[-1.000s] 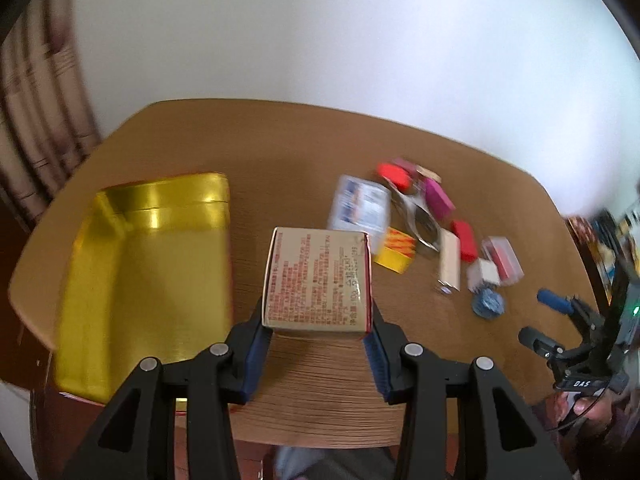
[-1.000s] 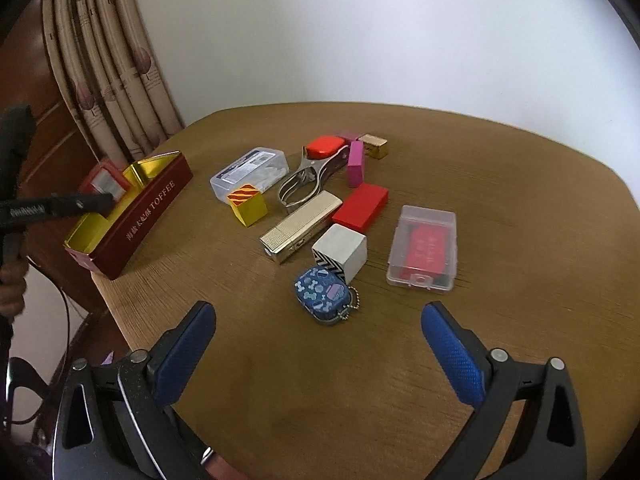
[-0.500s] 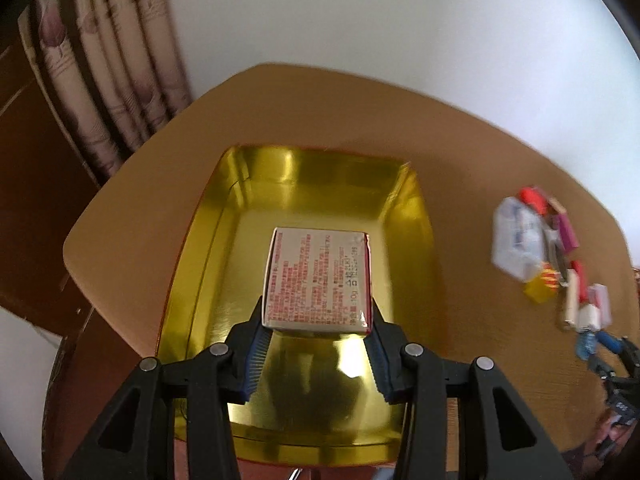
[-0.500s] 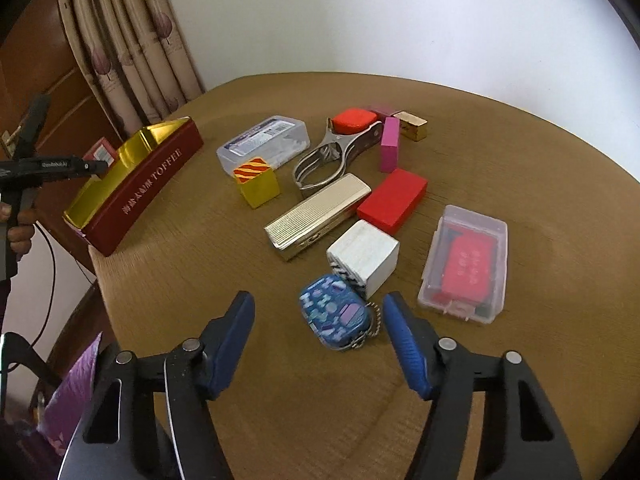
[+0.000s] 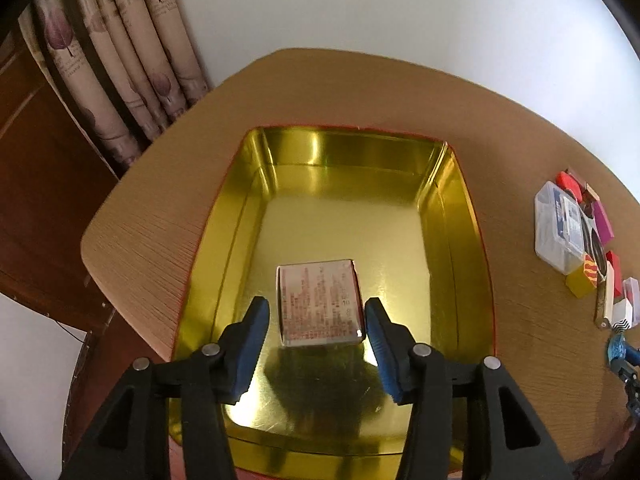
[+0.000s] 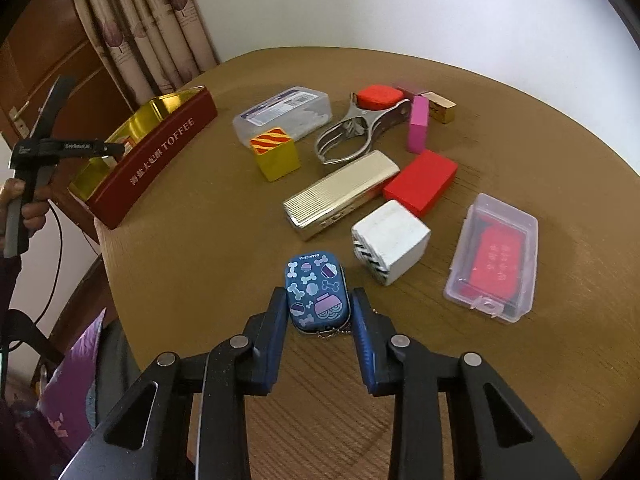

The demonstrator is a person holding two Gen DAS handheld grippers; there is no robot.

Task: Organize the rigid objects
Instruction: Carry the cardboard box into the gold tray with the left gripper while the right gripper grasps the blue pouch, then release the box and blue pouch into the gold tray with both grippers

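Note:
A small box with red print (image 5: 320, 300) lies flat on the floor of the gold tin (image 5: 348, 148). My left gripper (image 5: 316, 306) straddles the box, its jaws opening, with a gap on each side of the box. In the right wrist view a blue pouch-shaped case with a bone pattern (image 6: 314, 276) lies on the brown table (image 6: 200, 248). My right gripper (image 6: 319, 296) is closing on it, and both blue pads touch its sides. The tin (image 6: 160, 152), red outside and marked TOFFEE, sits at the table's left, with the left gripper (image 6: 114, 148) over it.
Beyond the blue case lie a white cube (image 6: 392, 240), a gold ribbed case (image 6: 340, 192), a red block (image 6: 420, 188), a yellow striped cube (image 6: 276, 156), metal pliers (image 6: 360, 128), a pink block (image 6: 418, 128) and two clear plastic boxes (image 6: 286, 114) (image 6: 494, 256). The table edge runs close at front left.
The left gripper carried the printed box from over the table into the tin, lowered it and let go. The right gripper came down and closed from wide onto the blue case.

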